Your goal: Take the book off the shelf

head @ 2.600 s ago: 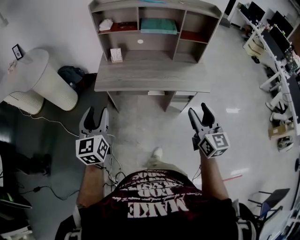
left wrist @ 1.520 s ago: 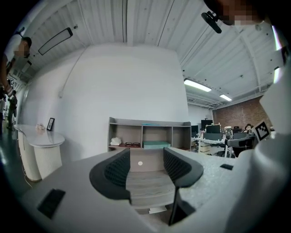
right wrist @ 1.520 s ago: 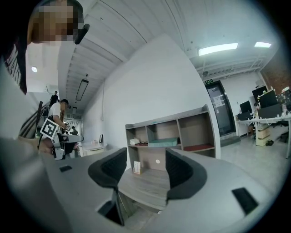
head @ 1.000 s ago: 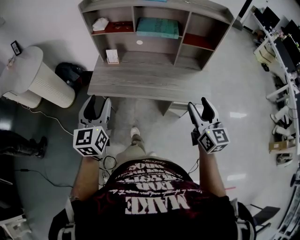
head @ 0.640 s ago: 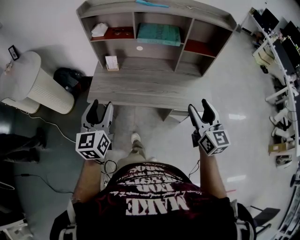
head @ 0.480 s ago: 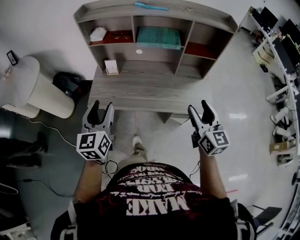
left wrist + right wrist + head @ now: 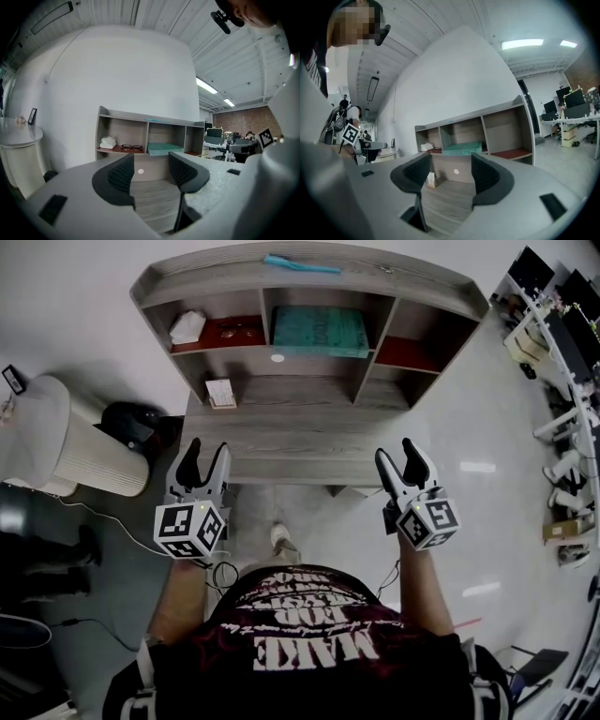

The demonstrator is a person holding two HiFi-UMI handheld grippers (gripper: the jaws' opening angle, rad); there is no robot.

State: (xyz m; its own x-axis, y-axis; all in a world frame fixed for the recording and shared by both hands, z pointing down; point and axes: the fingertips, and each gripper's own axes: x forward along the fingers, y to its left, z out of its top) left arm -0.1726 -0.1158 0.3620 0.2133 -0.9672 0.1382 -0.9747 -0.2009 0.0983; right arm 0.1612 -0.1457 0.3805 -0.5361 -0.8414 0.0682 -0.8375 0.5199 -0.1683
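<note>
A flat teal rectangular book [image 7: 321,331] is seen lying on its broad side in the middle compartment of the grey wooden shelf unit [image 7: 403,282], which stands at the far side of the grey wooden desk [image 7: 300,442]. Its cover appears an even teal, and the compartment's width is nearly filled by it. The left gripper [image 7: 205,452] and the right gripper [image 7: 398,454] are held over the desk's near edge, well apart from the book, each with jaws spread and nothing between them.
</note>
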